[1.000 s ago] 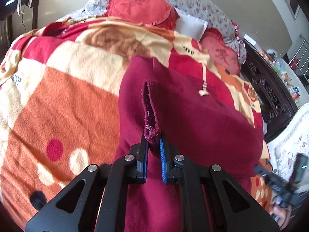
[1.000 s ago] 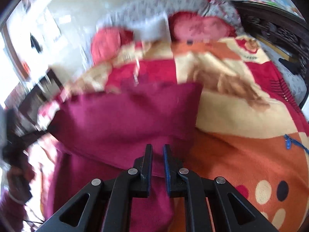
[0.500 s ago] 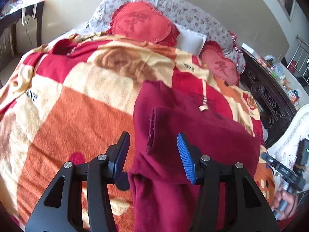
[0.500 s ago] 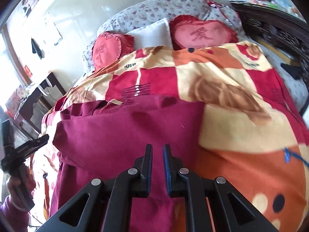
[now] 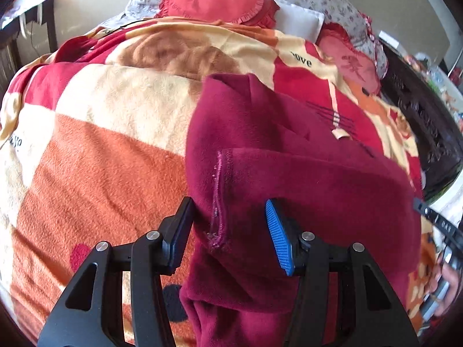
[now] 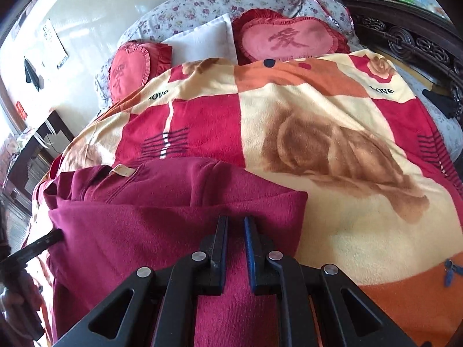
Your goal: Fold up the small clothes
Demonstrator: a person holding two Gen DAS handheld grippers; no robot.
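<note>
We see the maroon garment [image 5: 289, 179] lying folded on the bed's blanket [image 5: 101, 159]. Our left hand-held gripper [image 5: 228, 231] is spread wide around its hemmed edge, while our right hand-held gripper [image 6: 235, 248] is nearly pressed together, seemingly pinching the fold.

The near part of the dark red garment [image 5: 289, 173] runs under the left gripper [image 5: 228, 231] and out at 6 o'clock. In the right view, the right gripper [image 6: 235, 248] covers the garment's near edge, so whether cloth sits between its fingers is unclear. The blanket [image 6: 347, 144] is cut at 3 o'clock.
</note>
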